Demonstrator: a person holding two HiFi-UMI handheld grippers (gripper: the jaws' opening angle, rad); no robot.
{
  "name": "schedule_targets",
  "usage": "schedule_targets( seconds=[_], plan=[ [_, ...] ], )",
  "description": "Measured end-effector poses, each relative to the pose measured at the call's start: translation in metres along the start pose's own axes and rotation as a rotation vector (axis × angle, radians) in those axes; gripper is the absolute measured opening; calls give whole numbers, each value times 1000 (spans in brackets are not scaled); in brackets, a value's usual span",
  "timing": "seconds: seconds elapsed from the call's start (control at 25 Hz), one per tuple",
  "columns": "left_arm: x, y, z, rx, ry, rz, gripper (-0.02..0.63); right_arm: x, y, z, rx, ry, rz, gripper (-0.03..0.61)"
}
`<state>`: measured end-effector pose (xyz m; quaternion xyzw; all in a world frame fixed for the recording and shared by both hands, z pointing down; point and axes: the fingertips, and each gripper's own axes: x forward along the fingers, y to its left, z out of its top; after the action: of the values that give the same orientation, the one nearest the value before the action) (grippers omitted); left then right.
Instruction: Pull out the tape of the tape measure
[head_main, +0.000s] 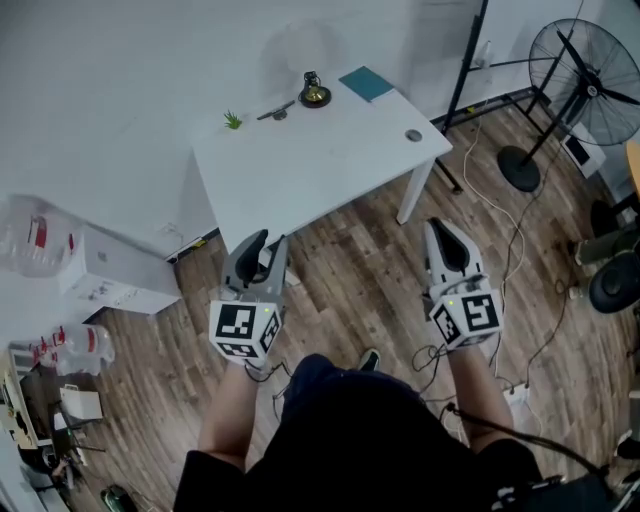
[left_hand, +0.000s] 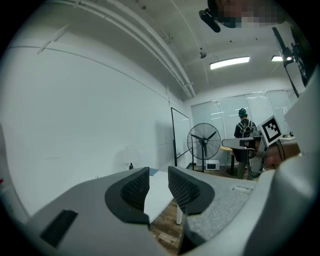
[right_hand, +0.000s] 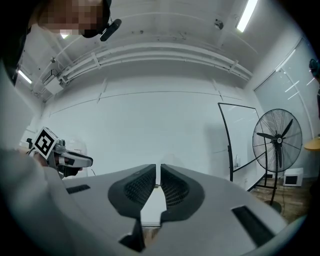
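Note:
A white table (head_main: 330, 165) stands ahead of me. At its far edge sits a small black-and-yellow object (head_main: 315, 93) that may be the tape measure; it is too small to tell. My left gripper (head_main: 262, 242) hovers over the wooden floor short of the table's near edge, its jaws open with nothing between them (left_hand: 159, 176). Level with it on the other side is my right gripper (head_main: 441, 230), whose jaws are shut to a thin slit and hold nothing (right_hand: 158, 171). Both are well short of the objects on the table.
On the table also lie a teal notebook (head_main: 366, 82), a dark tool (head_main: 277, 112), a green sprig (head_main: 233, 120) and a small round disc (head_main: 414, 135). A standing fan (head_main: 585, 80), a black pole (head_main: 467, 65) and floor cables (head_main: 510, 240) are at right. Boxes and bottles (head_main: 90, 270) crowd the left.

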<state>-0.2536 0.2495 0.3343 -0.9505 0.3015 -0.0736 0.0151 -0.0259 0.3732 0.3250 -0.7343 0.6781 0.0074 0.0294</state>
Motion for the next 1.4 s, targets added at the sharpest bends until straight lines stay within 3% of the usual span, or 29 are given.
schedule_targets(
  seconds=[0.32,0.56,1.0,1.4],
  plan=[
    [40,1,-10,-16,43,23,115,17,-45,-6,-2,25,-12,35],
    [98,15,-44,-57,81,-5,115,47,-75,-32,3,76,-49,32],
    [251,94,-87,-136,144,-71,118,188,-129,-49,1,164,-106,27],
    [312,130,-125,-195,208,-85,118,276,-129,-83,56,226,-42,24]
  ],
)
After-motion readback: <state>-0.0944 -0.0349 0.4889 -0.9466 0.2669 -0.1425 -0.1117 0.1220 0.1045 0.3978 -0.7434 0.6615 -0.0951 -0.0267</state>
